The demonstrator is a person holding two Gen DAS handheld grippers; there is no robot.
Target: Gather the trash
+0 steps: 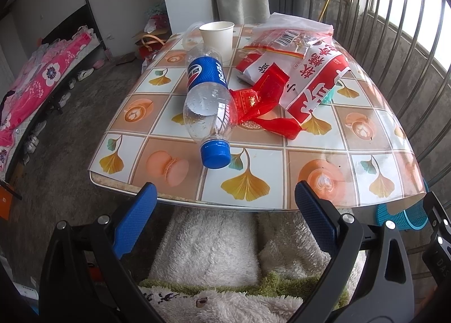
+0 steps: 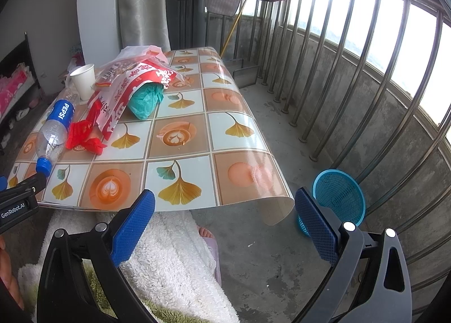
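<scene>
Judging from the layout, collection has not begun: every piece of trash lies on the table [image 1: 366, 171], and the blue mesh basket [image 2: 339, 196] on the floor beside the table's near right corner shows nothing inside from this angle.

Left gripper [image 1: 225, 210]: jaws spread wide, empty, hanging off the near table edge in line with the Pepsi bottle [image 1: 207, 97]. The bottle lies on its side, blue cap toward the gripper.

Right gripper [image 2: 225, 216]: jaws likewise parted, empty, held over the floor between table and basket.

Remaining items: the bottle, the red wrapper [image 1: 265, 103] touching it, the red-and-white plastic bag [image 1: 307, 69] with a teal wad [image 2: 146, 100] inside its mouth, and the paper cup [image 1: 217, 37] at the far edge.

Obstructions: the overhanging table cover [image 2: 279, 210] curls down near the basket. The person's fleece-clad legs [image 2: 169, 261] sit under the table edge. Metal railing [image 2: 366, 69] bounds the right side.
</scene>
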